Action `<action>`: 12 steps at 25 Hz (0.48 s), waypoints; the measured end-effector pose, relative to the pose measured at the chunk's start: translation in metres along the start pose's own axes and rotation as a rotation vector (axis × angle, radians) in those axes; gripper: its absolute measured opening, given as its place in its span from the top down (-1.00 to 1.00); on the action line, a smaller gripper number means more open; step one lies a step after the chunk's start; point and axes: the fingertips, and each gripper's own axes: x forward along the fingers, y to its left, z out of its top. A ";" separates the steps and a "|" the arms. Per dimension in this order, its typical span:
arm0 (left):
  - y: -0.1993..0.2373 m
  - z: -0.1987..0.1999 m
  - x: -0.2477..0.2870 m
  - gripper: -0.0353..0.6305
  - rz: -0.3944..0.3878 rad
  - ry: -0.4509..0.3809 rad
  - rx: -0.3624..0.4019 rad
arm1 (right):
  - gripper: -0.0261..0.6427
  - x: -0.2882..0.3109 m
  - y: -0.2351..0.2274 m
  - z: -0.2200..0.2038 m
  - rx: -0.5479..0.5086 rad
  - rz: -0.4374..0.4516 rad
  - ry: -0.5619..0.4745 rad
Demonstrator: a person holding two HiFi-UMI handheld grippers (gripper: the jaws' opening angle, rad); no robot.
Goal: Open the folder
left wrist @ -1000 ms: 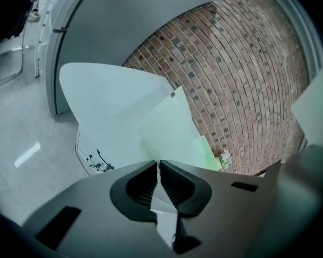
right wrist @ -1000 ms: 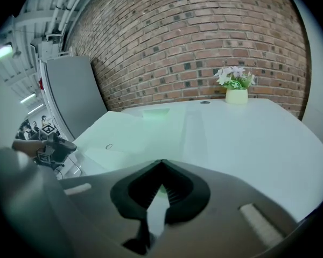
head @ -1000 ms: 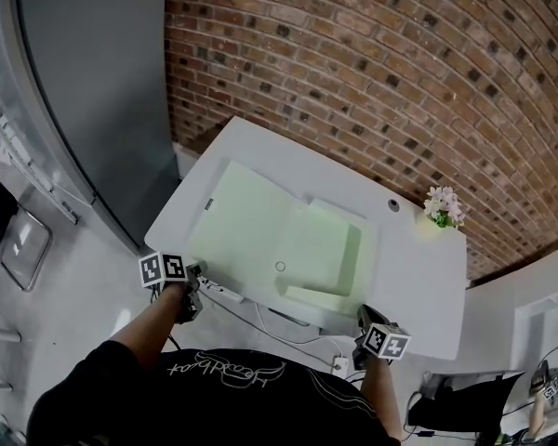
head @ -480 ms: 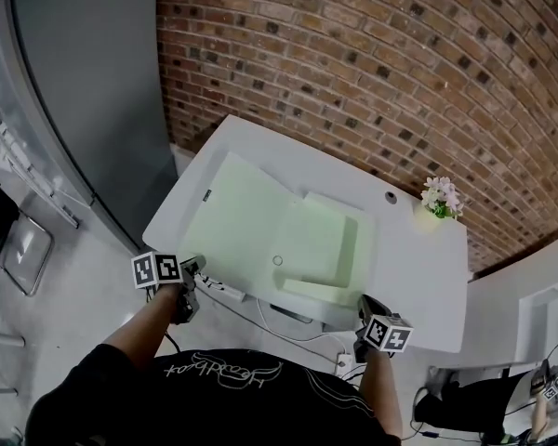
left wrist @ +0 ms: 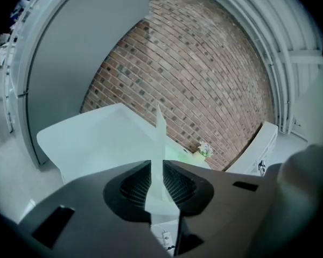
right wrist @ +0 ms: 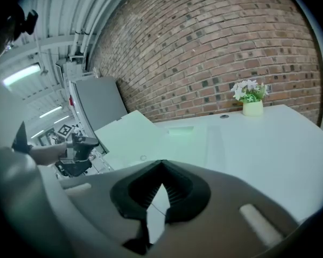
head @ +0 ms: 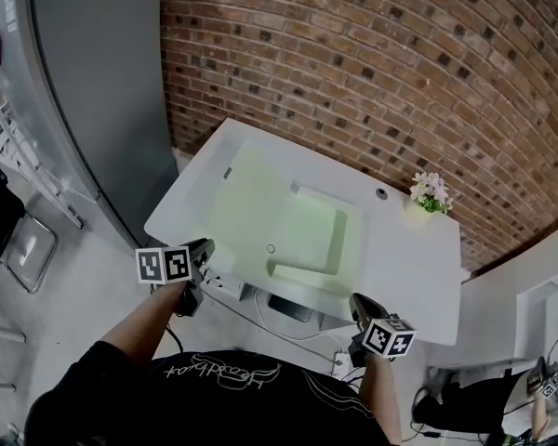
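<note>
A pale green folder (head: 302,235) lies on the white table (head: 418,268). Its left cover (head: 242,193) stands tilted up off the table, and the right gripper view shows that cover (right wrist: 132,130) as a slanted sheet. My left gripper (head: 205,247) hovers at the table's front left corner. In the left gripper view, the left gripper (left wrist: 157,171) has the cover's thin edge (left wrist: 160,136) between its jaws. Those jaws have just been opening, and a narrow gap shows. My right gripper (head: 356,302) hangs off the front right edge. The right gripper (right wrist: 161,163) is shut and holds nothing.
A small pot of flowers (head: 428,198) stands at the table's far right, by the brick wall. A tall grey cabinet (head: 84,110) rises to the left. A power strip and cables (head: 228,291) hang under the front edge.
Both grippers have risen in front of the table, and the left one has rolled. The folder's left cover, flat before, now tilts up.
</note>
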 end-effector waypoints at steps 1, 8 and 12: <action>-0.009 -0.001 -0.005 0.76 -0.004 -0.005 0.018 | 0.91 -0.009 0.007 0.002 -0.001 0.022 -0.008; -0.095 -0.043 -0.050 0.76 -0.124 0.013 0.152 | 0.91 -0.080 0.069 0.016 -0.035 0.217 -0.096; -0.169 -0.078 -0.083 0.76 -0.285 0.039 0.280 | 0.91 -0.113 0.116 0.019 -0.082 0.352 -0.130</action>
